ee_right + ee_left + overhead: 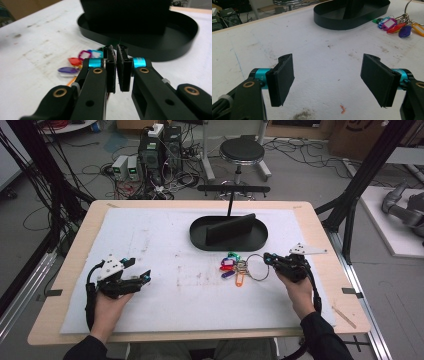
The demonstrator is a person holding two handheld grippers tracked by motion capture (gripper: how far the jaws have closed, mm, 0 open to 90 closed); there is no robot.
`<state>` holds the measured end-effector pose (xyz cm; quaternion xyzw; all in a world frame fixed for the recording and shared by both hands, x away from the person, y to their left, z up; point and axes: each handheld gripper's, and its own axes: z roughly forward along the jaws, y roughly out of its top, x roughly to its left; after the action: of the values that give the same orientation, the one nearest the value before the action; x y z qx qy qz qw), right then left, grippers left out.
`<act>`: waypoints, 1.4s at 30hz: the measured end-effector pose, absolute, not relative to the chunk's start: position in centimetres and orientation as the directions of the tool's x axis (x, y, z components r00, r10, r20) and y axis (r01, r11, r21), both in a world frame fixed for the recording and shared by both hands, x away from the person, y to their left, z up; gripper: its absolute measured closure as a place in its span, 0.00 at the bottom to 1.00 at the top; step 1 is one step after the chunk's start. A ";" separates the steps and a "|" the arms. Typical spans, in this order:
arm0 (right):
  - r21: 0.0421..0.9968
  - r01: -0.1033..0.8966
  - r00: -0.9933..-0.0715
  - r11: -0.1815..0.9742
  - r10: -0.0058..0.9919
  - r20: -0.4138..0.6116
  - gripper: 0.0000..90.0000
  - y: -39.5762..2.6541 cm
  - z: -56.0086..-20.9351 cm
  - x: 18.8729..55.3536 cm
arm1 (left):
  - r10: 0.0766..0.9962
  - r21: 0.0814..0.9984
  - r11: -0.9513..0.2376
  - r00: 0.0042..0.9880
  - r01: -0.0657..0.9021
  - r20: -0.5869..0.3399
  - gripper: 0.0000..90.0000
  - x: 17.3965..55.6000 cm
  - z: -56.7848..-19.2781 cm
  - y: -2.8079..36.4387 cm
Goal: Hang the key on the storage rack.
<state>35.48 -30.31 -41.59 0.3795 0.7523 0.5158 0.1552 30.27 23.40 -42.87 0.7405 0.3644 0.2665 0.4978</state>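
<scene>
Left gripper (142,276) held low over the white mat (165,305) on the table (75,245), jaws spread wide with nothing between. Right gripper (268,258) pinched almost closed at the wire ring (256,267) of a bunch of coloured key tags (231,266); grip on the ring impossible to confirm. Beyond, black oval tray (200,239). No readable writing on any tag.

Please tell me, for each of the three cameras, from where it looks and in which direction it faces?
High view: above the person's side, looking forward and down on the table; both forearms, left gripper, right gripper.
Left gripper view: between its open jaws, toward the black tray.
Right gripper view: along its closed jaws, toward the tray.
Shared: tray and key tags.
</scene>
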 end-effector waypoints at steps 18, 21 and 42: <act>0.849 0.487 -0.666 0.205 0.716 0.209 0.97 -29.0 -41.8 35.3 | 0.796 0.929 -0.254 0.604 0.271 0.042 0.30 30.3 -42.9 23.2; 0.854 0.475 -0.675 0.213 0.710 0.199 0.97 -28.9 -41.7 35.3 | 0.796 0.930 -0.251 0.604 0.271 0.039 0.30 30.3 -42.9 23.2; 0.906 0.361 -0.750 0.222 0.646 0.141 0.97 -29.4 -38.8 34.9 | 0.786 0.927 -0.263 0.616 0.268 0.045 0.30 30.3 -42.9 23.0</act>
<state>34.89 -29.39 -38.78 0.3271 0.7701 0.5310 0.1340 30.29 23.05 -42.85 0.7505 0.3512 0.2616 0.4950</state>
